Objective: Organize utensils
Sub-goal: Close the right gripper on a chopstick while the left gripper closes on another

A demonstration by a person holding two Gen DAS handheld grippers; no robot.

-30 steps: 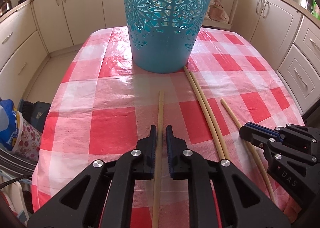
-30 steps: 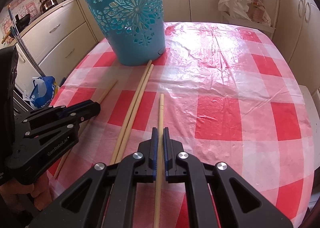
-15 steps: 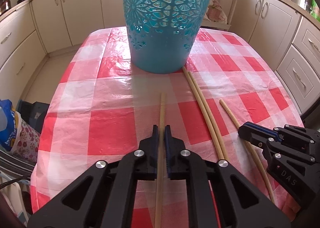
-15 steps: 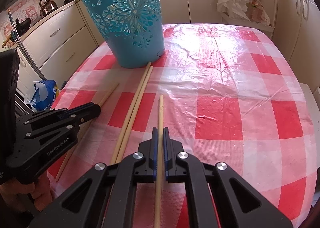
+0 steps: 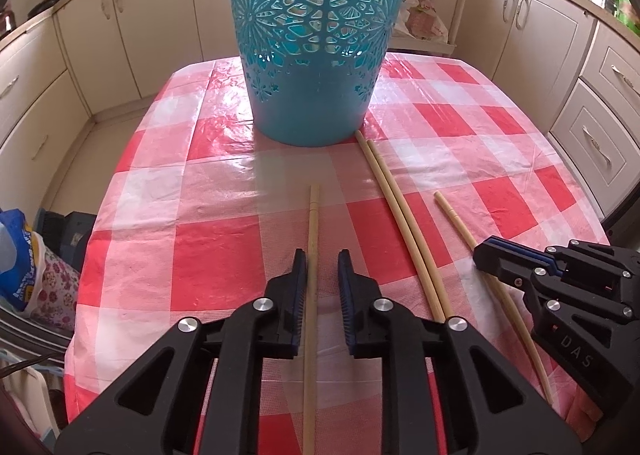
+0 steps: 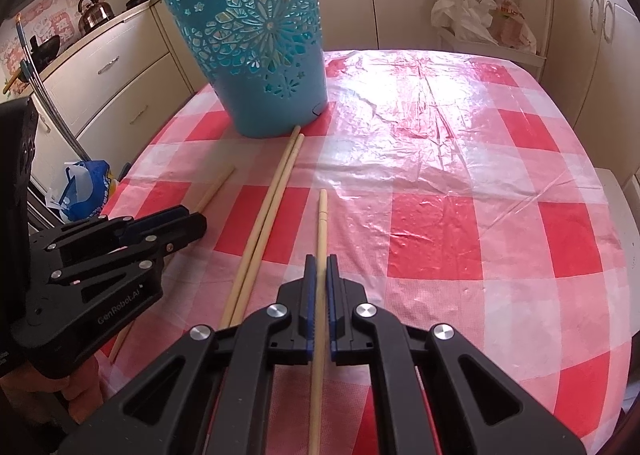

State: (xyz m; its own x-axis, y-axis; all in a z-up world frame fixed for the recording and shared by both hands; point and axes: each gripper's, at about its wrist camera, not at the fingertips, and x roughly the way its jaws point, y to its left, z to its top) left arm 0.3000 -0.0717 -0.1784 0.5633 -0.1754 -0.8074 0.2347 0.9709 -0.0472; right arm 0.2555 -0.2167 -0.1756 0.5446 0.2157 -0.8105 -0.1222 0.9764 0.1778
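Holding chopsticks | your left gripper (image 5: 322,267) gapes slightly around one chopstick (image 5: 314,231), gripping nothing | your right gripper (image 6: 321,269) pinches another stick (image 6: 322,223) | both lie on the checked table (image 6: 480,215) before the blue basket (image 5: 316,35) | risk: loose stick rolls or slips when lifted.

The table (image 5: 224,255), covered in a red-and-white checked plastic cloth (image 6: 460,239), carries a blue cut-out basket (image 5: 316,55) standing upright toward 12 o'clock. Four sticks lie on the cloth: a touching pair (image 5: 400,211) running from the basket's base toward 5 o'clock, one stick (image 5: 314,223) at 6 o'clock, another (image 5: 454,215) at 4 o'clock.
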